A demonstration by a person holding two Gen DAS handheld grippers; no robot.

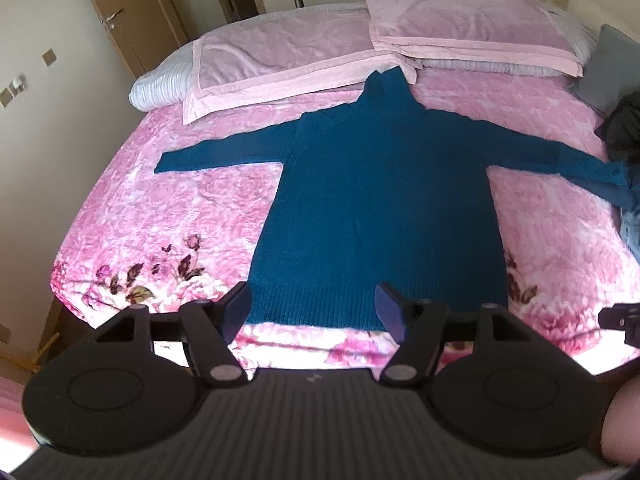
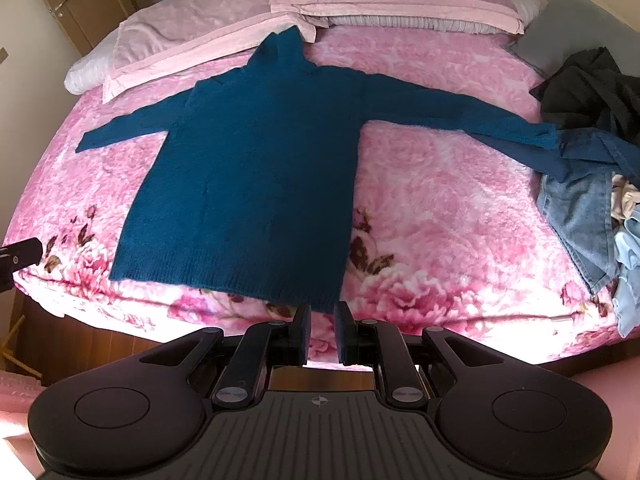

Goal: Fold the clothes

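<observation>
Pink floral bedspread [image 2: 440,200] looks plush and slippery, so the teal sweater [image 2: 248,152], spread flat on it with sleeves out, may drag and bunch if only one hem corner is lifted. Its right cuff touches the clothes pile [image 2: 592,168] and could snag. The left claw [image 1: 316,312] gapes wide above the hem, holding nothing; the right claw [image 2: 322,334], almost closed and empty, must open or it will push the knit.
</observation>
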